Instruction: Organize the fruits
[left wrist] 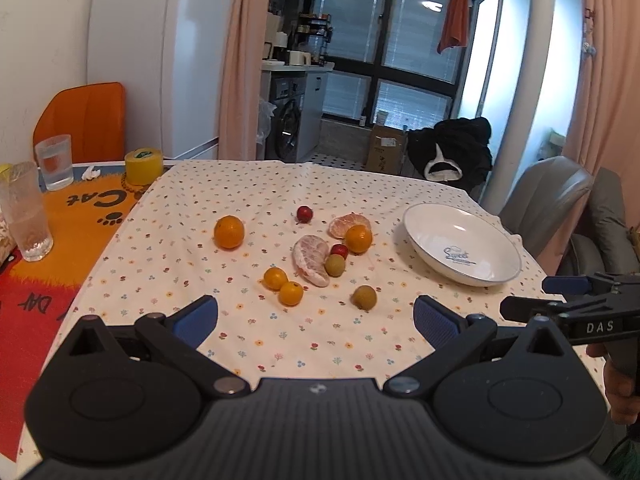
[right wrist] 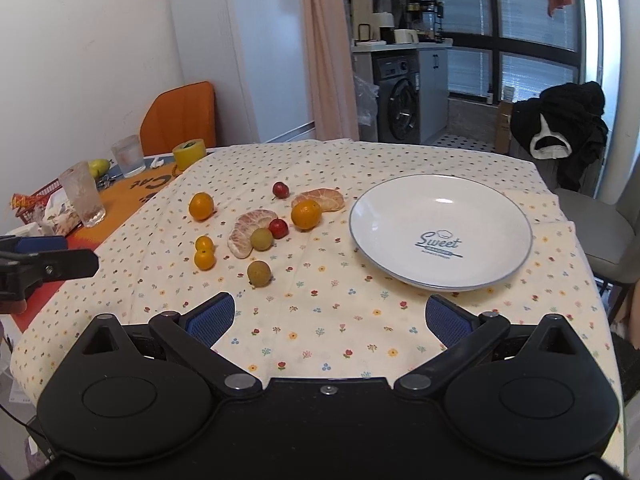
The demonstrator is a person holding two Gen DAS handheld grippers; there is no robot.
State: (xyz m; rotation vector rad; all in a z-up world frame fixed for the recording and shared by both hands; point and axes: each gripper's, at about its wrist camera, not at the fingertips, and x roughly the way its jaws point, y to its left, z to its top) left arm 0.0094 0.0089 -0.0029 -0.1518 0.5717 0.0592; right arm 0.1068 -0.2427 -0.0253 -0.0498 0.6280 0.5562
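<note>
"Sweet" is printed inside the empty white plate; "Cat" is read on the orange mat; "DAS" is marked on the right claw; fruits are scattered on the surface left of the plate; both the right and the left claw are held open, empty.

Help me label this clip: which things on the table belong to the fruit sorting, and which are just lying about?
Job: white plate, still empty; oranges, small red fruits, greenish-brown fruits, peeled citrus pieces; left gripper and right gripper, both open.

Lying about: two glasses, yellow tape roll, orange cat mat.
</note>
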